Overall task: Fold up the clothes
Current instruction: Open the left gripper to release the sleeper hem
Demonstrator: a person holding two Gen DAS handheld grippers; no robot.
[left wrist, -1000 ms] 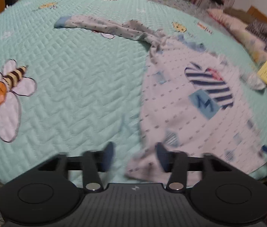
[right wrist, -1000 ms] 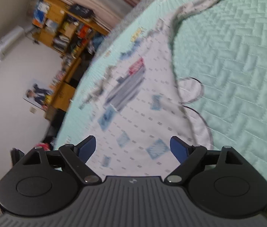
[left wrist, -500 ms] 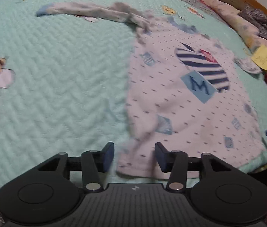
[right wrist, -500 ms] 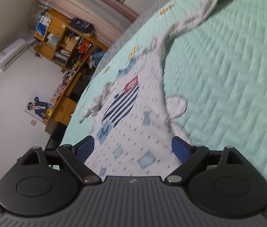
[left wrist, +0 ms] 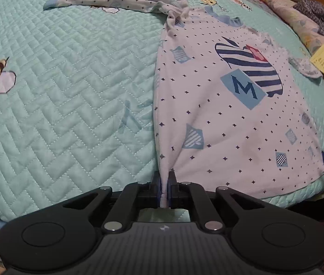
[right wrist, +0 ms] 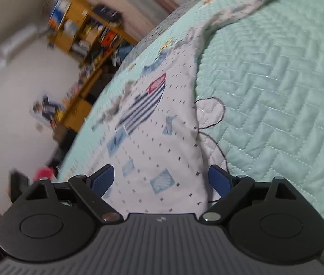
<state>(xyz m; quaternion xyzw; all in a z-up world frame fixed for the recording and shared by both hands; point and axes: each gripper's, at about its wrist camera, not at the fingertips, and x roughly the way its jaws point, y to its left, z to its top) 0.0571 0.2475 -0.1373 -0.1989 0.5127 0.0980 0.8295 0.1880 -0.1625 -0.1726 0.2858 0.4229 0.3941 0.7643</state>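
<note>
The left gripper is pinching the shirt hem, lower centre, on the bed; right gripper fingers are spreading wide over it. Soft, light cloth; best gripped at hem corners.

Soft, even indoor light; sharp left view, motion-blurred right view, fisheye-bent edges.

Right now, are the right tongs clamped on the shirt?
No: the right tongs stand wide open, blue pads apart, with the shirt lying flat between them, unpinched.
</note>
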